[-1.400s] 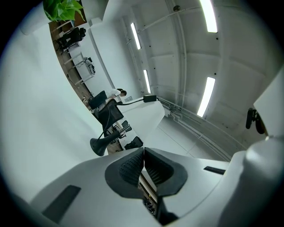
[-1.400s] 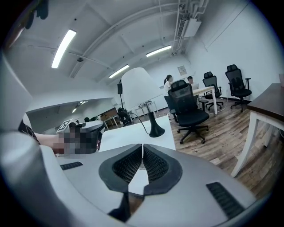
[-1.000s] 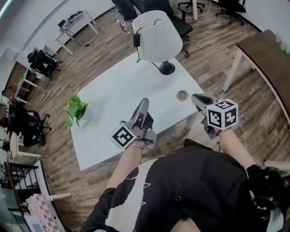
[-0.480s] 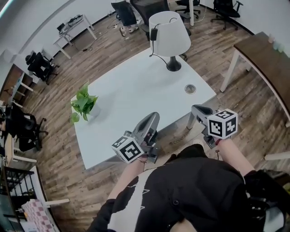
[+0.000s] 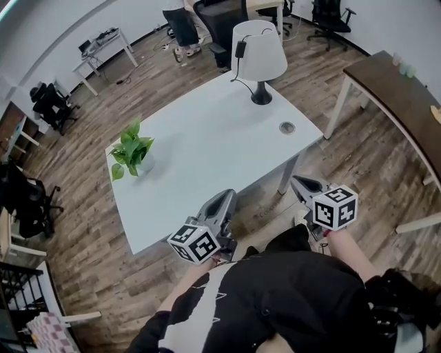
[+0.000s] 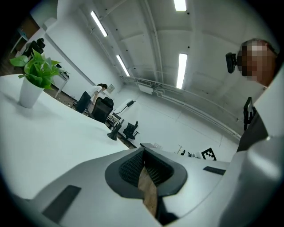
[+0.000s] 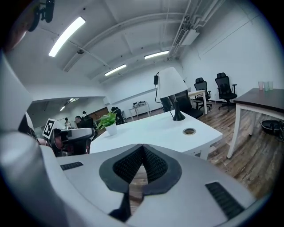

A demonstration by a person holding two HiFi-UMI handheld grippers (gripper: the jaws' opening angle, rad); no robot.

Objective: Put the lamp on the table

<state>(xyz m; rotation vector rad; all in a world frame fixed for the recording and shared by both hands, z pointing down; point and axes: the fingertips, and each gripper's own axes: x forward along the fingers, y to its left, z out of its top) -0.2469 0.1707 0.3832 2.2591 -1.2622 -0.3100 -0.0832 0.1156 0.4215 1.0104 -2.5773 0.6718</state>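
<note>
A lamp (image 5: 259, 58) with a white shade and a black base stands upright on the far right corner of the white table (image 5: 207, 145); the right gripper view shows the lamp (image 7: 172, 88) beyond its jaws. My left gripper (image 5: 225, 200) hovers off the table's near edge, shut with nothing in it. Off the table's near right corner, my right gripper (image 5: 300, 184) is also shut and empty. In both gripper views the jaws meet with nothing between them: left gripper (image 6: 143, 156), right gripper (image 7: 142, 153).
A potted green plant (image 5: 131, 149) stands on the table's left side and a round cable grommet (image 5: 287, 127) near its right edge. A dark wooden table (image 5: 396, 89) is at right. Office chairs (image 5: 220, 21) and a person stand behind the lamp.
The view has pulled back from the table: both grippers now sit off its near edge instead of over it. The lamp stays in place on the far corner.
</note>
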